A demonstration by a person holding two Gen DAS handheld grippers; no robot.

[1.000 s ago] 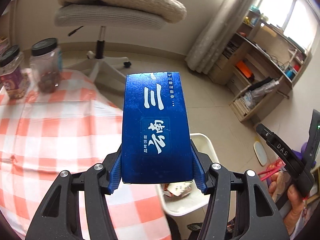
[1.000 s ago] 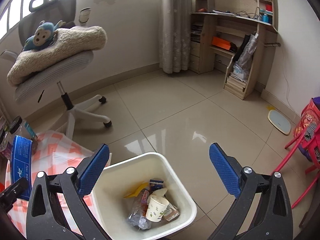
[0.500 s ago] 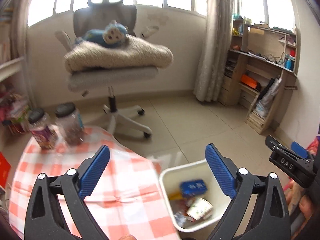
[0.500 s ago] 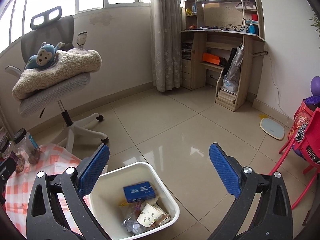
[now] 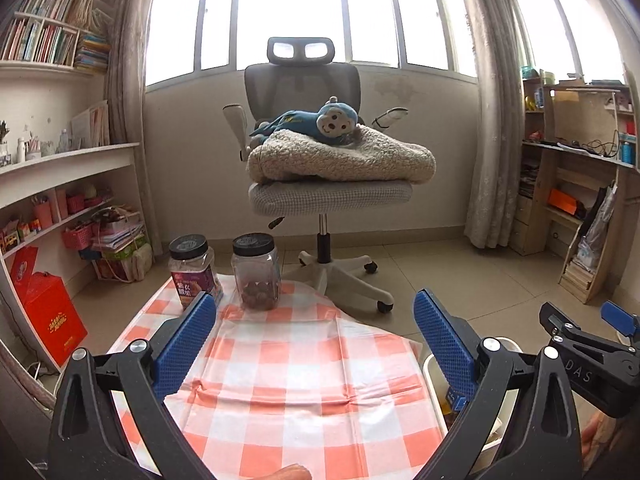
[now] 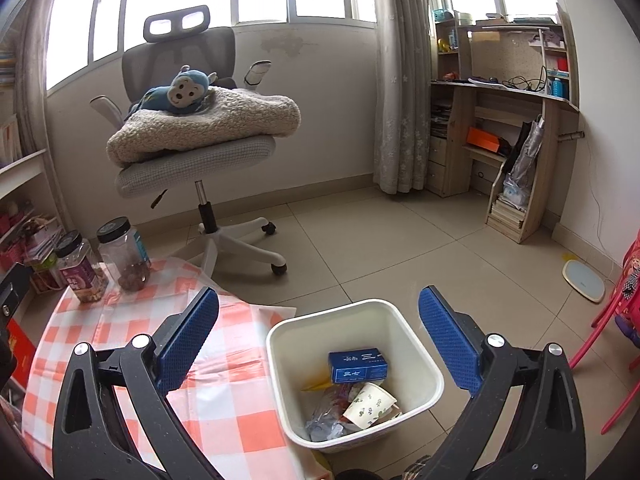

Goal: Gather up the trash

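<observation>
Two clear plastic jars with black lids, one with a purple label and one holding brown nuts, stand side by side at the far edge of the desk, which is covered in a red-and-white checked cloth. Beyond that edge a grey office chair carries a cream fleece blanket and a blue plush monkey. A white plastic waste bin sits on the tiled floor just beside the desk's right edge, with nothing standing between it and either tool.

The dark blue rectangular carton with white lettering lies on its broad side in the bin, on top of a paper cup with a leaf print and crumpled wrappers. Its long axis runs roughly across the bin, parallel to the bin's far wall, printed face up.

The left tool stands spread wide over the cloth, holding nothing. A second ago it gripped the carton upright between its pads; its jaws have just been opening, and the carton is now in the bin. The right tool is likewise spread wide and empty above the bin, as it was before.
</observation>
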